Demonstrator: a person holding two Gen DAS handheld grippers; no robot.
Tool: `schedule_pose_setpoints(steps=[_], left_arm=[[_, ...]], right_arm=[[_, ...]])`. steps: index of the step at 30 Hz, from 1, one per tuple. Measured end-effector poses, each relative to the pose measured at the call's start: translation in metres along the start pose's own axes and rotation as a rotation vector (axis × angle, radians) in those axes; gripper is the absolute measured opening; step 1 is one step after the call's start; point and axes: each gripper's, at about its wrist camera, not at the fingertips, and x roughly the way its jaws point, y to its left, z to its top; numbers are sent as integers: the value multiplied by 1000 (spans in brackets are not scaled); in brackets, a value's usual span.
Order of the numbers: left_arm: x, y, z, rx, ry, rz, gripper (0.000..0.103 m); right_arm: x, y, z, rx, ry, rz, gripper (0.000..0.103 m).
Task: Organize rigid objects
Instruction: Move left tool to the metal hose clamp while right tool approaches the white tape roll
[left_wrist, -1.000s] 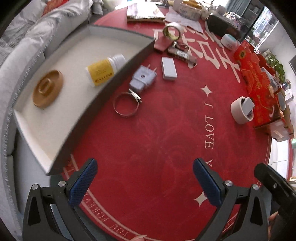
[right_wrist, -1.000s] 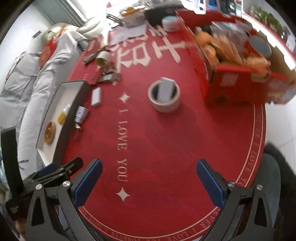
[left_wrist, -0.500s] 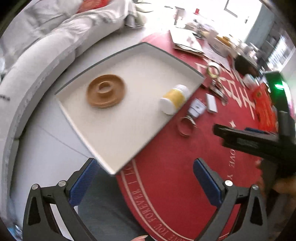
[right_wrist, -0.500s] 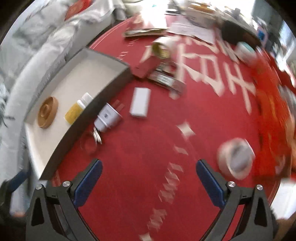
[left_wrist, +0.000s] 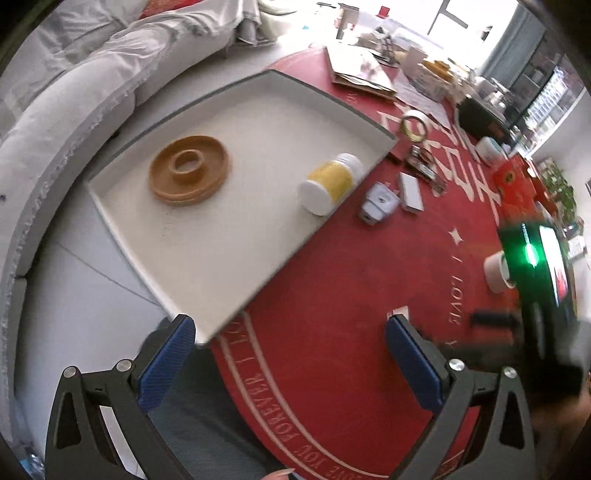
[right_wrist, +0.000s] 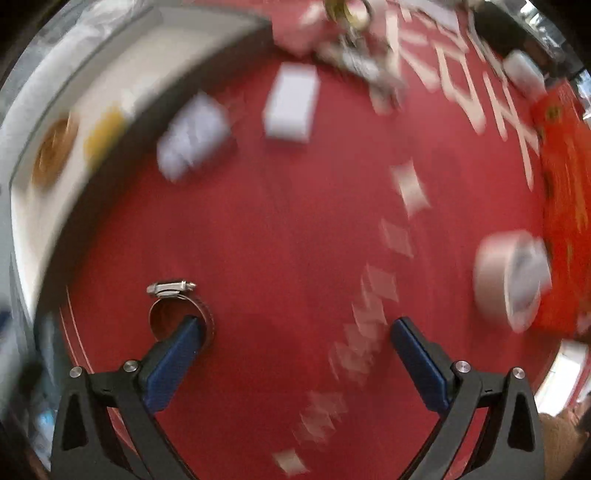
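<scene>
Hose clamp (right_wrist: 180, 312) hooked on right gripper (right_wrist: 295, 334)
Jaws wide, left finger through ring; screw housing lies crosswise, far side. Left gripper (left_wrist: 290, 334) wide, empty.

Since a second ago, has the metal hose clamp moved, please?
Yes. The hose clamp left its spot beside the white plug adapter; it now hangs looped over the open right gripper's left finger.

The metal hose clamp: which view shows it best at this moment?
The right wrist view. The hose clamp appears sharp and close there, hooked over the left fingertip of the open right gripper, while the rest of that frame is motion-blurred. The left wrist view does not show the clamp at all.
</scene>
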Motion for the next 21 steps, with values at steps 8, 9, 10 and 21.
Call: schedule_pose_setpoints(steps=[8, 9, 10, 21], left_arm=[[13, -57, -3, 163, 39, -33, 103], [17, -65, -5, 188, 51, -30, 103], [20, -73, -7, 219, 63, -33, 103], [37, -93, -20, 329, 108, 13, 103]], right_arm=[[-59, -69, -27, 150, -321, -82, 102], [-64, -75, -24, 161, -351, -91, 102], [-64, -76, -23, 165, -365, -96, 102], [-17, -91, 11, 252, -302, -34, 65]])
